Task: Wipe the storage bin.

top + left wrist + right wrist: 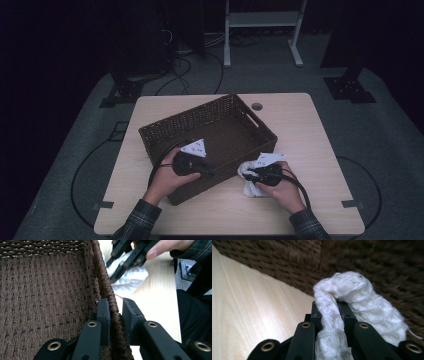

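Two grips are in play, one per hand. My right jaws are pinched together on a fold of the white cloth [332,315], which runs up between them and bunches into a soft lump just past their tips. From the right gripper [261,172] the rest of the cloth spills down onto the tabletop [310,145], touching it, close beside the basket's [165,129] near right corner. Straight ahead of these jaws, and above the cloth, stands the basket's dark woven outer wall, near enough that the weave blurs in the right gripper view.

My left jaws are clamped on the basket's near rim [110,297], one pad inside against the weave and the other outside, the rim's long axis running away from me between them. The left gripper [192,162] sits over that near wall in the high view, holding the basket in place, I judge.

What the next move turns on, as I read it: the cloth lies outside and lower than the rim, with the open basket up and to the left of my right hand. So the cloth must rise above the wall before crossing it, or it will drag on the weave. The right hand is the nearer one and already has the cloth.
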The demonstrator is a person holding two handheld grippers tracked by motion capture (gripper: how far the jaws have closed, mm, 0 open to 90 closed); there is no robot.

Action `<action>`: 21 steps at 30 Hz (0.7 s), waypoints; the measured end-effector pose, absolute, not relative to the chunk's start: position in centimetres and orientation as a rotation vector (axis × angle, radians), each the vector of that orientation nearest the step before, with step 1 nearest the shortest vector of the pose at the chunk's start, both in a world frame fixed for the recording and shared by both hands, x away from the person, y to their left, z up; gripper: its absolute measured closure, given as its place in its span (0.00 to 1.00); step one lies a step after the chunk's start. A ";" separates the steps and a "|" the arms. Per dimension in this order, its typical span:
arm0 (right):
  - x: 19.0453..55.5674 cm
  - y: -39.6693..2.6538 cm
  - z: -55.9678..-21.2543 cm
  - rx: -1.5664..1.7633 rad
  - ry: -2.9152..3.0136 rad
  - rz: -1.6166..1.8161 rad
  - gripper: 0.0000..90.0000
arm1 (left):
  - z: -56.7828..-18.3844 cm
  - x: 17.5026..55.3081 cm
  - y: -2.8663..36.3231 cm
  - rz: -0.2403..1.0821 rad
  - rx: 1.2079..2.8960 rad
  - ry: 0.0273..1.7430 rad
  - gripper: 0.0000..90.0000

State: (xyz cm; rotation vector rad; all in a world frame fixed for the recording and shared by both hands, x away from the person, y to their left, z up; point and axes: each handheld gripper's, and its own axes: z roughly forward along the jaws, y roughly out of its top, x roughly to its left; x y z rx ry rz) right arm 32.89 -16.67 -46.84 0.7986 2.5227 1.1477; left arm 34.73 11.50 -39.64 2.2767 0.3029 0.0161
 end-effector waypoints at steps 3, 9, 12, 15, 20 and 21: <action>32.4 -16.9 -45.7 0.783 2.490 1.202 0.86 | -39.6 34.7 11.5 0.015 2.277 0.303 0.84; 31.5 -17.2 -43.9 0.745 2.439 1.263 0.86 | -39.6 34.8 11.6 0.013 2.276 0.303 0.84; 31.1 -17.5 -43.0 0.725 2.412 1.300 0.86 | -39.6 34.8 11.5 0.013 2.277 0.303 0.84; 30.5 -17.6 -41.9 0.696 2.383 1.340 0.86 | -39.6 34.8 11.5 0.015 2.277 0.301 0.84; 30.1 -17.3 -41.1 0.656 2.351 1.392 0.86 | -39.7 34.7 11.5 0.013 2.277 0.305 0.84; 30.1 -17.1 -41.1 0.657 2.354 1.390 0.86 | -39.7 34.7 11.5 0.013 2.277 0.305 0.84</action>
